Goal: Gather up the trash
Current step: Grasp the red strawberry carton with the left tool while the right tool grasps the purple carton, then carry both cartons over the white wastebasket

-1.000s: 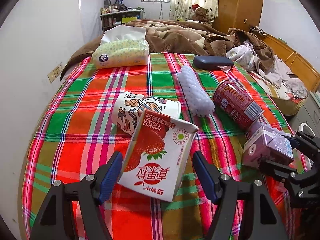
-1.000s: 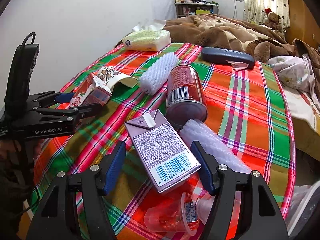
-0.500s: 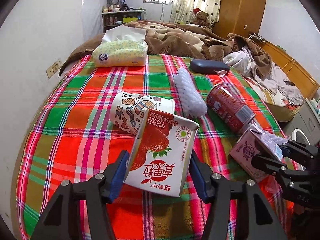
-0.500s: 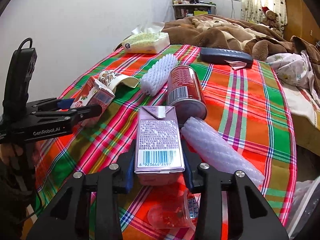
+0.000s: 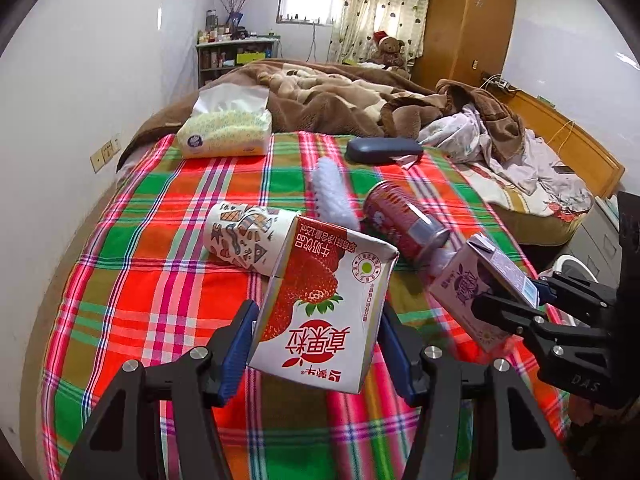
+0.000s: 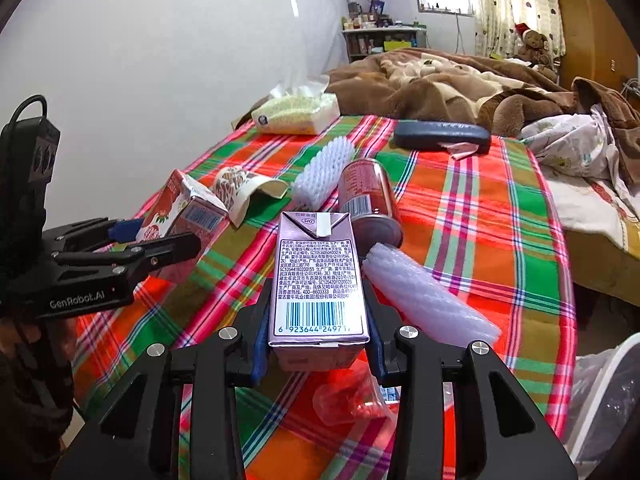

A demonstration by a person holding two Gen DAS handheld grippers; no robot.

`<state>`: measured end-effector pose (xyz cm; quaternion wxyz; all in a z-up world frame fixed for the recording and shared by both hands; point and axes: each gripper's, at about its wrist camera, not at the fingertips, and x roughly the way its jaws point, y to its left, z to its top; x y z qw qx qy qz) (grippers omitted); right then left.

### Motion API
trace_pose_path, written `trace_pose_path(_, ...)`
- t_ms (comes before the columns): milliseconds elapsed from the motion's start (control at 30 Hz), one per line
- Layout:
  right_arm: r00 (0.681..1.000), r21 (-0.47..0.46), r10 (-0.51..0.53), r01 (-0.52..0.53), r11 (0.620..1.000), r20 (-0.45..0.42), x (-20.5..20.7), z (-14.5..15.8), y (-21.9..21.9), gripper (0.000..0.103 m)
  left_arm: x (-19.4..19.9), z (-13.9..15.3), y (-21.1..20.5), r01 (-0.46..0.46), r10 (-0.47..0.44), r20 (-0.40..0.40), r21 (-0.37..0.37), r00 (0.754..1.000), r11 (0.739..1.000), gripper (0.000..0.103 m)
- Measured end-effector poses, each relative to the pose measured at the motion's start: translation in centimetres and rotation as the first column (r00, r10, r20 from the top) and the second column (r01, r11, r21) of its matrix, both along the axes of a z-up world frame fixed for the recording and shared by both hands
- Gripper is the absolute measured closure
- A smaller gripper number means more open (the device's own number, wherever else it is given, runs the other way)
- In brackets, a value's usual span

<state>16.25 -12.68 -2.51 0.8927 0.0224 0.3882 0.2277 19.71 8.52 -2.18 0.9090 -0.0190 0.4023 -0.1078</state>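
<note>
My left gripper (image 5: 318,320) is shut on a red strawberry milk carton (image 5: 324,300), held tilted just above the plaid blanket (image 5: 160,280). To its right, my right gripper (image 5: 516,296) holds a purple milk carton (image 5: 468,280). In the right wrist view, the right gripper (image 6: 316,312) is shut on the purple carton (image 6: 316,272), barcode side up. The left gripper (image 6: 160,236) with the strawberry carton (image 6: 180,212) is at the left. A red can (image 6: 366,200), a patterned paper cup (image 6: 244,188) and a white foam net (image 6: 324,172) lie on the blanket behind.
A clear foam sleeve (image 6: 428,296) and a crushed plastic cup (image 6: 352,396) lie near the right gripper. Farther back are a tissue pack (image 5: 224,132), a dark case (image 5: 384,150) and a brown quilt (image 5: 328,96). A bag-lined bin (image 6: 608,392) stands off the bed's right edge.
Both grippers closed onto their cartons, then raised them off the blanket. The purple carton turned to stand straight between the right fingers.
</note>
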Motion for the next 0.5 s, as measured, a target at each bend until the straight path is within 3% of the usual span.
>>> trace_pose_path(500,0.988,0.062,-0.135,0.13,0.99,0.081,-2.9,2.8,-5.6,0.063,-4.3,3.9,-5.2,0.082,-0.082,0.082,0.005,0.993,0.997,0.044)
